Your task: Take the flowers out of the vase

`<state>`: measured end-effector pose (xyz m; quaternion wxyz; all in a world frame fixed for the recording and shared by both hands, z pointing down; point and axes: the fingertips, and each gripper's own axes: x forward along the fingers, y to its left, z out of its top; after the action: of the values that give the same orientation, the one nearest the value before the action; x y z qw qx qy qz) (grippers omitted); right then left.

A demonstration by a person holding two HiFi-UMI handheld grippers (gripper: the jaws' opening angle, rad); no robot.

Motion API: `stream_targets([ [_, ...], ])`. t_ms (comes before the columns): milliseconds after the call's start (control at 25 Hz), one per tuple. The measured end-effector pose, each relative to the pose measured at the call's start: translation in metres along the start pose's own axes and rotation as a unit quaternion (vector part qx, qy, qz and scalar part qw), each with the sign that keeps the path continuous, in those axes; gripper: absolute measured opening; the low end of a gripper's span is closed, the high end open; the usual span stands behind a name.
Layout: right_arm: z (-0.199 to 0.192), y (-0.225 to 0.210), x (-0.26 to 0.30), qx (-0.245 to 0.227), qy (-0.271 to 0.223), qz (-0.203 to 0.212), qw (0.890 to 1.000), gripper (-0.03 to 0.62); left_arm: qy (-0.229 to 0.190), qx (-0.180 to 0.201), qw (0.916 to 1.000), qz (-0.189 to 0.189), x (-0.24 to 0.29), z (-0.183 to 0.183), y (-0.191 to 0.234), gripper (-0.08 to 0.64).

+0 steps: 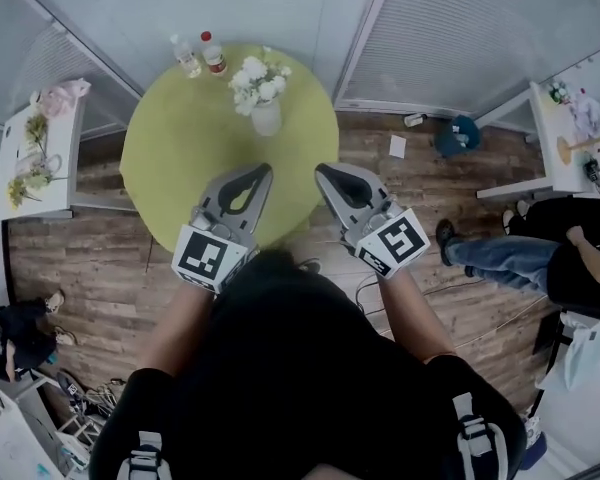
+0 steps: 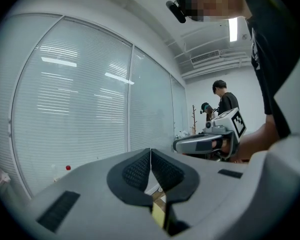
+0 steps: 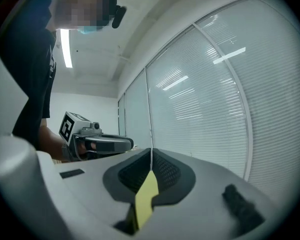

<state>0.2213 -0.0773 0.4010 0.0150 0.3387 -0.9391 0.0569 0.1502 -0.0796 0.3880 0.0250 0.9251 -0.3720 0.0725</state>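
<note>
Both grippers near the table [image 1: 175, 163], nothing held
I see my left gripper [image 1: 264, 170] and right gripper [image 1: 321, 171] with jaws pressed together; the flowers [image 1: 258, 80] stand in the vase [image 1: 266, 120].

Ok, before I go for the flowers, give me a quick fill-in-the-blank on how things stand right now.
The white flowers stand ____ the vase on the round green table.
The left gripper has its jaws ____, with nothing between them.
The right gripper holds ____.
At the table's far edge, left of the vase in the head view, stand ____ bottles.
Missing words: in; shut; nothing; two.
</note>
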Motion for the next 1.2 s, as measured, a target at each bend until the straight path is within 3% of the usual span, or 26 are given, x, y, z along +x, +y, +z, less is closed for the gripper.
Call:
stream_targets([
  [520, -0.004, -0.003, 0.071, -0.016, 0.049, -0.011, 0.999, 0.02, -0.023, -0.02, 0.9992, -0.024, 0.0, -0.004, 0.064, 0.014],
  [880, -0.011, -0.019, 0.104, -0.019, 0.057, -0.056, 0.997, 0.02, -0.016, -0.04, 0.9983, -0.039, 0.008, -0.023, 0.104, 0.014],
  [1200, -0.021, -0.051, 0.121, -0.009, 0.061, -0.067, 0.996, 0.02, -0.023, -0.047, 0.9985, -0.018, 0.032, -0.028, 0.125, 0.014],
])
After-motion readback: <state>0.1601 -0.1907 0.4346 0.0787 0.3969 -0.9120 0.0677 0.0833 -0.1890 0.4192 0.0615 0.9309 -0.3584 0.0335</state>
